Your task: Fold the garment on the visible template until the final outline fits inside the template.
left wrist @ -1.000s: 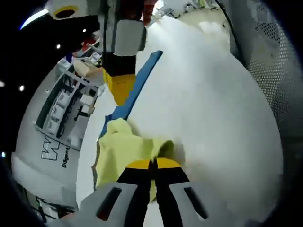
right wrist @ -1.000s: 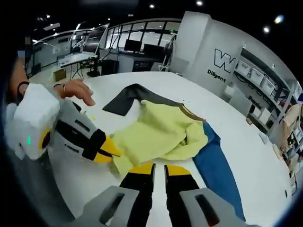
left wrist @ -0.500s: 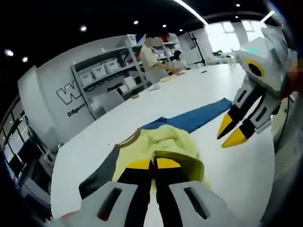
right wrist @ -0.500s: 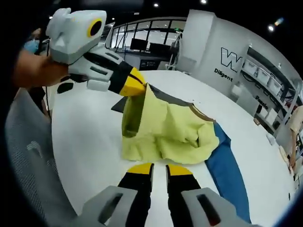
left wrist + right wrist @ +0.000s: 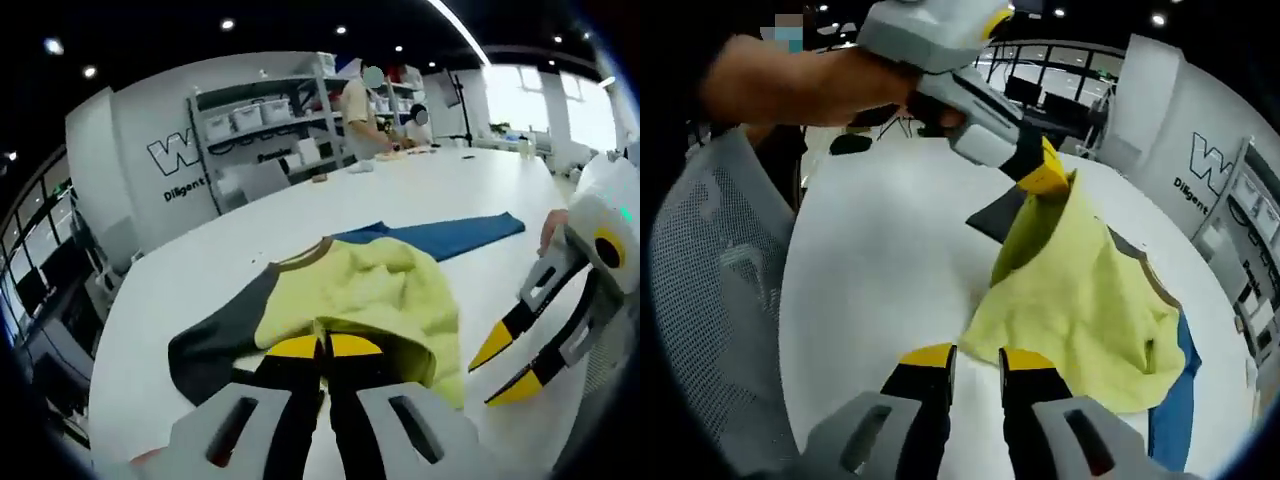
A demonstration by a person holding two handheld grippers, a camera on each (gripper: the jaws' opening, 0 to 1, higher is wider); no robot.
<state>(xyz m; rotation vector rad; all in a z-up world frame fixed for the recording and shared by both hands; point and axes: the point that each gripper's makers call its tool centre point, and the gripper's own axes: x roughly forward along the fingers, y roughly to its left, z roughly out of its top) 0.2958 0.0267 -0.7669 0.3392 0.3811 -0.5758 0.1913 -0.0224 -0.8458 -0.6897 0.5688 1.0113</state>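
**Soft yellow top lifted by one edge over white worktop**

Pinched in the left claw and hoisted clear of the worktop: one edge of the yellow garment, draping in a loose tent from the clenched jaws down to a crumpled heap. Seen from the left gripper view, the same yellow garment bunched just beyond the closed yellow tips of the left claw, with a dark grey sleeve trailing to one side and a blue strip stretching away behind, whether template or part of the garment hard to say. Right claw released, jaws parted, hovering just short of the cloth's near hem; also visible in the left gripper view as the right claw, open beside the heap. Cloth judged light, limp and prone to sagging and creasing, unlikely to hold any shape when raised. Best taken at a hem or corner, one point per claw, pulled taut before laying flat.
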